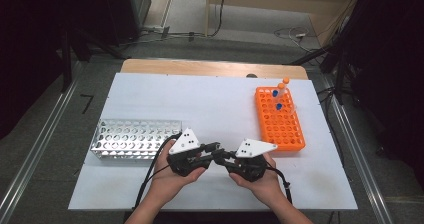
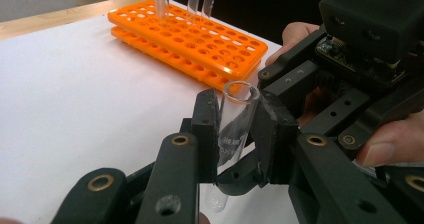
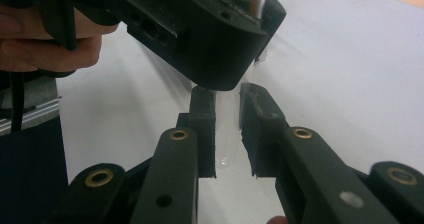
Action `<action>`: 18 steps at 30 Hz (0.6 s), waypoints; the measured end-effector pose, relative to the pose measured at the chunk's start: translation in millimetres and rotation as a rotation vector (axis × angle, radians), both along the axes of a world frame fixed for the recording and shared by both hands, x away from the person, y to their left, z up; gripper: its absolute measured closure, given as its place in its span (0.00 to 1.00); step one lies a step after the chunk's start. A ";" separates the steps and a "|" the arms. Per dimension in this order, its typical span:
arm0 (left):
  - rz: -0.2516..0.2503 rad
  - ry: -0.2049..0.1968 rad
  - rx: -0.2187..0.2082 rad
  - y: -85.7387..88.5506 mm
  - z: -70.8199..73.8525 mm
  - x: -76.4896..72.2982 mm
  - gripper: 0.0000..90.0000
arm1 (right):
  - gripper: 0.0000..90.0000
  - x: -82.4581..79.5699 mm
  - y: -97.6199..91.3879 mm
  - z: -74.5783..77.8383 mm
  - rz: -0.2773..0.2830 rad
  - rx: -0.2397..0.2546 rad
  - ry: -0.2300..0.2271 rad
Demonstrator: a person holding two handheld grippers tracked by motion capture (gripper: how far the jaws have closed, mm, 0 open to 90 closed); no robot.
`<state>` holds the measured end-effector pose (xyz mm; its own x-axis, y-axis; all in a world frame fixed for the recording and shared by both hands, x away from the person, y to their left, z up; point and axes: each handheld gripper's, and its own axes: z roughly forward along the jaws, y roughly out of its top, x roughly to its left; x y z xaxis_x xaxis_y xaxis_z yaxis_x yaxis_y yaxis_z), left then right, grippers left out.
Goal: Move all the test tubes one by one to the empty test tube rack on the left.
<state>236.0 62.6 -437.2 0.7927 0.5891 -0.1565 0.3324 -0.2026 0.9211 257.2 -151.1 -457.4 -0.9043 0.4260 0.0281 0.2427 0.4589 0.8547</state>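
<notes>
A: At the near edge of the table (image 1: 150,194), between the two hands, the glass tube (image 2: 235,119) stands nearly upright, open mouth up, round bottom down. Left gripper (image 2: 235,134) has closed on its upper part, pads pressing either side just below the rim.

B: And the right gripper (image 3: 227,129)?

A: Closed too, pinching the lower part of the same tube (image 3: 227,134), just under the left one. So both hold it at once.

B: Handling notes?

A: Judged light, stiff, smooth and breakable: thin clear glass, likely to slip between flat pads or crack if squeezed hard. Best held on the straight wall, mid-length, away from the rim and the rounded end.

B: Appearance?

A: Colourless, uncapped, looks empty; faint white print on the side, too small to read.

B: Surroundings?

A: Orange rack (image 1: 280,116) far right with a few capped tubes (image 1: 277,96) standing in it; metal rack (image 1: 135,139) to the left, no tubes seen in it.
</notes>
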 end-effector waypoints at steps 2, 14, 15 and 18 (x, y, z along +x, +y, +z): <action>0.001 0.001 0.002 -0.5 -0.2 -0.1 0.82 | 0.82 -0.1 0.0 0.0 0.000 -0.001 -0.001; 0.018 -0.002 0.007 0.0 -0.2 0.9 0.86 | 0.82 1.2 -0.6 -1.1 0.003 0.001 0.005; 0.020 -0.002 0.008 0.0 -0.1 0.9 0.86 | 0.82 1.2 -0.6 -1.1 0.003 0.001 0.005; 0.020 0.003 0.000 1.2 0.5 1.3 0.86 | 0.81 1.2 -0.9 -1.1 0.001 0.008 0.000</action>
